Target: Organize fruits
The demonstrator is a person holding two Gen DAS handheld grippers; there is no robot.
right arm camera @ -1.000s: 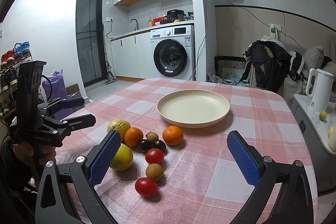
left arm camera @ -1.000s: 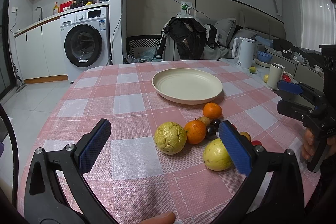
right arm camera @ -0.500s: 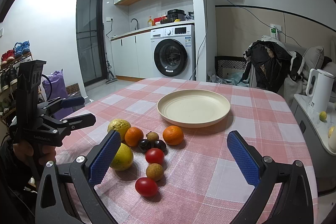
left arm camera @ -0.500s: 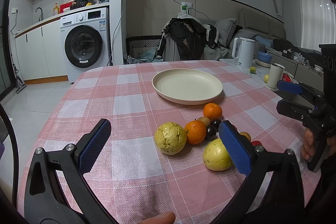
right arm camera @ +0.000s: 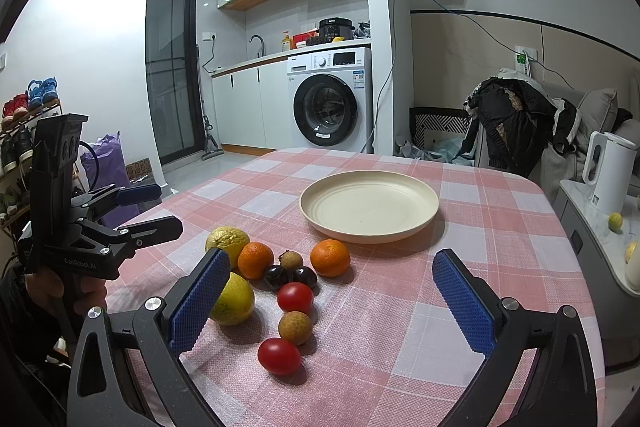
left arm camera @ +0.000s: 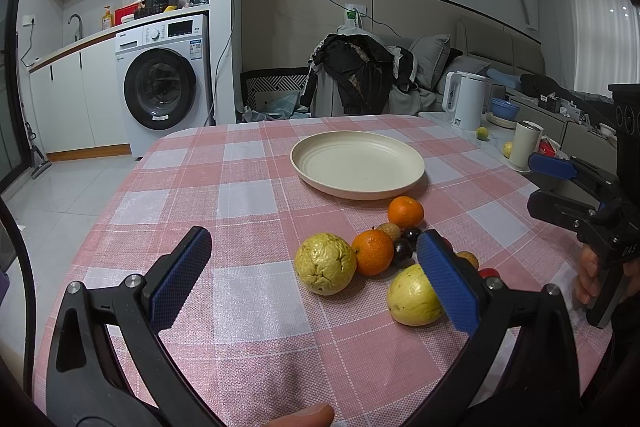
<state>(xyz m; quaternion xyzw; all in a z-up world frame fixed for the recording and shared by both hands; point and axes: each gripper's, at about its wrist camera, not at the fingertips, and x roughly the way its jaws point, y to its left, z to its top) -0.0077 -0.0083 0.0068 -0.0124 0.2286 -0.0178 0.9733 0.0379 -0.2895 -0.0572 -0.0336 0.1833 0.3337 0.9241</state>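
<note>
A cream plate (left arm camera: 357, 163) (right arm camera: 369, 205) sits empty on the pink checked tablecloth. In front of it lies a cluster of fruit: a wrinkled yellow-green fruit (left arm camera: 325, 263) (right arm camera: 227, 239), a smooth yellow one (left arm camera: 412, 295) (right arm camera: 234, 299), two oranges (left arm camera: 372, 252) (left arm camera: 405, 212) (right arm camera: 330, 257), dark plums (right arm camera: 305, 275), brown longans (right arm camera: 295, 327) and two red tomatoes (right arm camera: 279, 355) (right arm camera: 295, 297). My left gripper (left arm camera: 316, 267) is open and empty, held just short of the cluster. My right gripper (right arm camera: 332, 287) is open and empty on the opposite side of the fruit.
A white kettle (left arm camera: 466, 105), a cup (left arm camera: 526, 145) and small fruits stand on a side counter right of the table. A chair draped with dark clothes (left arm camera: 356, 71) is behind the table. A washing machine (left arm camera: 164, 91) stands at the back left.
</note>
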